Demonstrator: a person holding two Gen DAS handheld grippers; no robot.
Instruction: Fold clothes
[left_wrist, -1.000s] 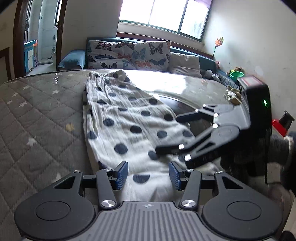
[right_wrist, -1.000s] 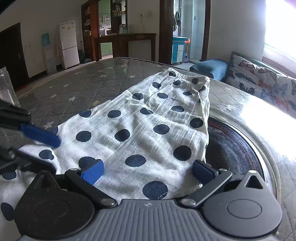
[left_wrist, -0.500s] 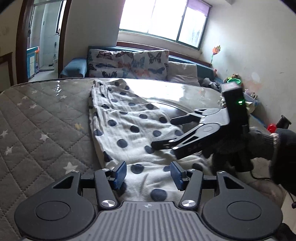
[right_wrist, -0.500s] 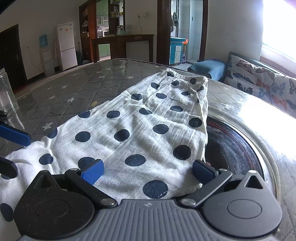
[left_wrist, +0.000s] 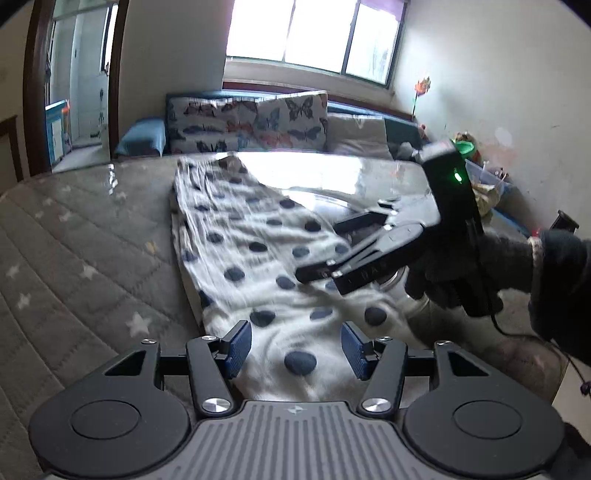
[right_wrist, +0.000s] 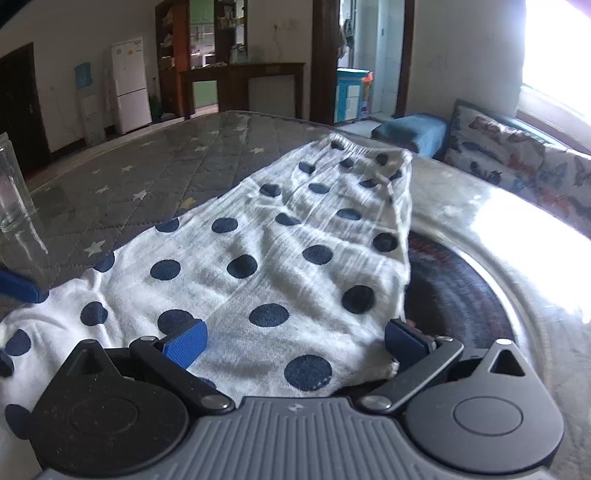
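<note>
A white garment with dark blue dots (left_wrist: 255, 251) lies stretched out on a grey quilted surface (left_wrist: 85, 254); it also shows in the right wrist view (right_wrist: 295, 251). My left gripper (left_wrist: 295, 349) is open, its blue pads either side of the garment's near end, just above the cloth. My right gripper (right_wrist: 295, 341) is open over the garment's near right edge; it shows from the side in the left wrist view (left_wrist: 332, 251), held by a gloved hand (left_wrist: 461, 273).
A dark round glass plate (right_wrist: 465, 295) lies under the garment's right side. A clear glass jar (right_wrist: 16, 199) stands at the left. A sofa with butterfly cushions (left_wrist: 255, 122) runs along the far edge. A wall with clutter is at the right.
My left gripper has pulled back toward the garment's near end and its jaws have widened. My right gripper has lifted and shifted slightly right over the cloth. The garment looks more rumpled near me.
</note>
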